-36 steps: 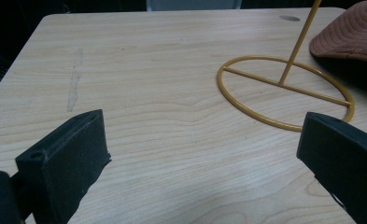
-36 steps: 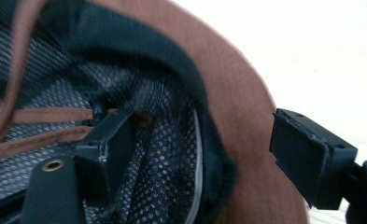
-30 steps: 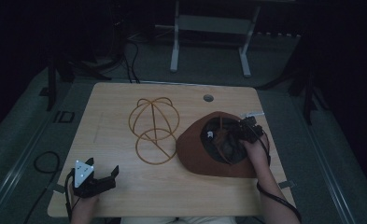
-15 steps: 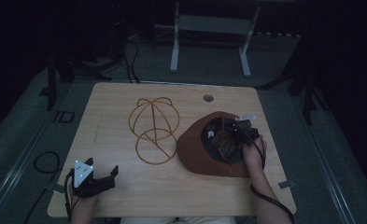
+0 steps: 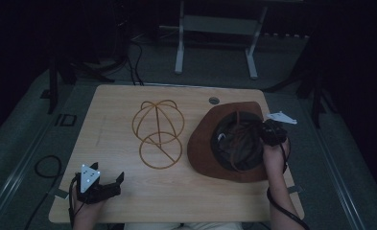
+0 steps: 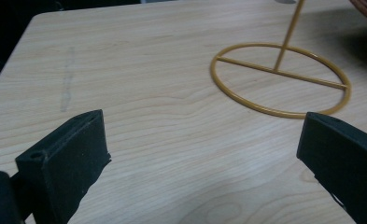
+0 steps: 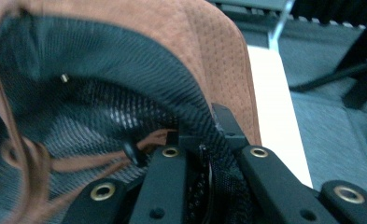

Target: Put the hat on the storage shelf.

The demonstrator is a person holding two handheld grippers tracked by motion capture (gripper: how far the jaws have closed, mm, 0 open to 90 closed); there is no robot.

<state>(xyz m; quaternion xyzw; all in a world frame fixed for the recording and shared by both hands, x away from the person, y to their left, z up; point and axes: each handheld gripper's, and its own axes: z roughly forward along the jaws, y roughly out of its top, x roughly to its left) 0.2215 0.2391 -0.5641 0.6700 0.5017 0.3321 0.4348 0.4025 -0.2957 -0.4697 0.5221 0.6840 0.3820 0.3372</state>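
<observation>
Near the tabletop's (image 5: pixel 128 201) right edge, the brown hat (image 5: pixel 203 153) lay crown-down, its inner band clamped between the jaws of the right gripper (image 5: pixel 267 134), which had just been closing. By the front-left corner, the left gripper (image 5: pixel 110 184) rested open.

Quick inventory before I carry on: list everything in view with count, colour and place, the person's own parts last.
hat: 1, brown with dark mesh lining, upside down on the table's right half; its right edge is clamped between the right gripper's fingers.
hat stand: 1, gold wire, ring base with domed frame, middle of the table, left of the hat and apart from it.
table: 1, light wood, with a round grommet hole near the far edge.
metal frame: 1, grey, on the floor beyond the table.
cables: several, black, on the floor left of and behind the table.
left gripper: 1, black, near-left corner of the table, fingers apart, nothing between them.
right gripper: 1, black, at the hat's right edge; its fingers have just been closing on the inner band.
</observation>
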